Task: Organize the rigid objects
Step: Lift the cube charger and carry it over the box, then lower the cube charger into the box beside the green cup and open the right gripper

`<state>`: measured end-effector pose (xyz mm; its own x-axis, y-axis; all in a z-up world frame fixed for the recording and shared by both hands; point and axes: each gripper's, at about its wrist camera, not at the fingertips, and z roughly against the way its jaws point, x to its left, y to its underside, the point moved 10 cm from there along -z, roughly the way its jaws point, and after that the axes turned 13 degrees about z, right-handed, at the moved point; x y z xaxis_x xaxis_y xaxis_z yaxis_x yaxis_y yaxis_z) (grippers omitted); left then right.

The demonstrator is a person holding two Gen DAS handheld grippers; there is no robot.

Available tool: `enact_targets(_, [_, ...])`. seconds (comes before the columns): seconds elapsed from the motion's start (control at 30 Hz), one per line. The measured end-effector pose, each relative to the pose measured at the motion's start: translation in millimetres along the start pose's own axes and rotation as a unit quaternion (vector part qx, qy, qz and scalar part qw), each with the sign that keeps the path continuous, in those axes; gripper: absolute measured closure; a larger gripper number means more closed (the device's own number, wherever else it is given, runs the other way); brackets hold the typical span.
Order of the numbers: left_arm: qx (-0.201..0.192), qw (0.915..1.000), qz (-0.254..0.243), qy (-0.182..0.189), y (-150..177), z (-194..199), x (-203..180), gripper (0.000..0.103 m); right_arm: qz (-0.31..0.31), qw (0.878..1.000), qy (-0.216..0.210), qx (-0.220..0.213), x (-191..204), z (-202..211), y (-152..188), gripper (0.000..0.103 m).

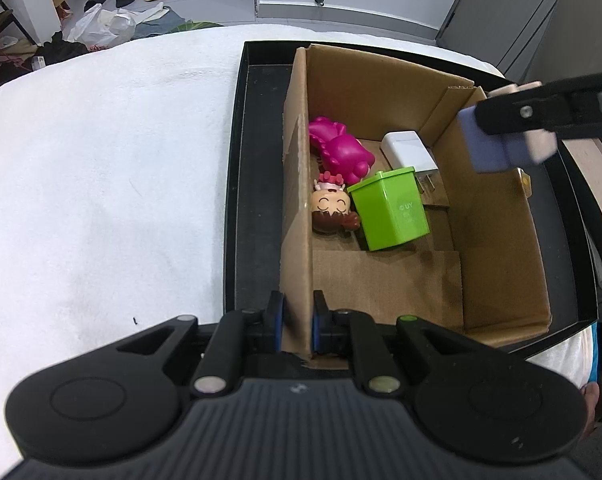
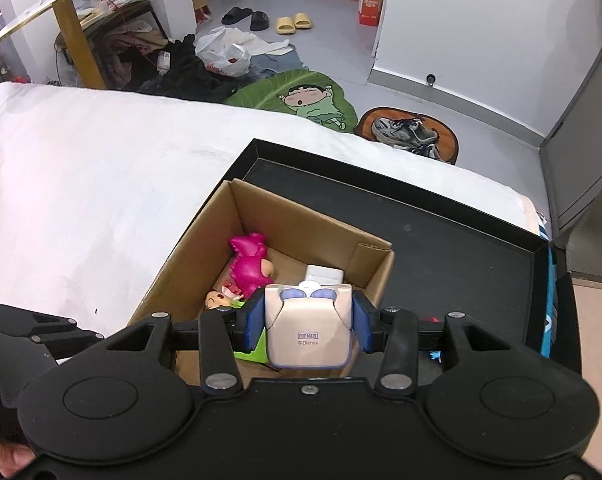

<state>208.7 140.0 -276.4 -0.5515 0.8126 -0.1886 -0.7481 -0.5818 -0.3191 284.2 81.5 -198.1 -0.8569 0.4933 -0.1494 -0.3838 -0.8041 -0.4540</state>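
Observation:
A cardboard box [image 1: 493, 232] stands inside a black tray [image 1: 253, 208] on a white bed. In the box lie a magenta toy [image 1: 337, 148], a small doll [image 1: 333, 208], a green bin-shaped toy [image 1: 389, 208] and a white charger [image 1: 407, 150]. My left gripper [image 1: 297, 320] is shut on the box's left wall [image 1: 297, 200]. My right gripper [image 2: 307, 322] is shut on a beige and lilac Pop Mart figure [image 2: 309, 332], held above the box's right side; it also shows in the left wrist view [image 1: 505, 144].
The white blanket [image 1: 101, 184] spreads left of the tray. The tray's black floor [image 2: 453, 256] lies right of the box [image 2: 205, 240]. Beyond the bed are floor clutter, slippers [image 2: 293, 22], shoes [image 2: 409, 132] and a grey cabinet [image 2: 581, 152].

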Motion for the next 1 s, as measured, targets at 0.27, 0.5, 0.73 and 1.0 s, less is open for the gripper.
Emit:
enact_targets(0.27, [0.002, 1.0, -0.001, 0.0, -0.5, -0.2, 0.0, 0.09, 0.022, 0.999, -0.005, 0.023, 17.8, -17.1, 4.0, 0.06])
enact_targets(0.5, [0.002, 1.0, -0.001, 0.0, -0.4, -0.2, -0.7, 0.09, 0.029, 0.999, -0.002, 0.043, 21.1, -32.0, 9.4, 0.059])
enact_targets(0.73, [0.002, 1.0, 0.0, 0.001, -0.4, -1.2, 0.5, 0.09, 0.06, 0.996, 0.03, 0.065, 20.5, -43.3, 19.0, 0.059])
enact_targets(1.0, [0.0, 1.0, -0.004, -0.002, 0.5, -0.6, -2.2, 0.09, 0.055, 0.995, 0.038, 0.077, 16.4, -55.5, 29.7, 0.059])
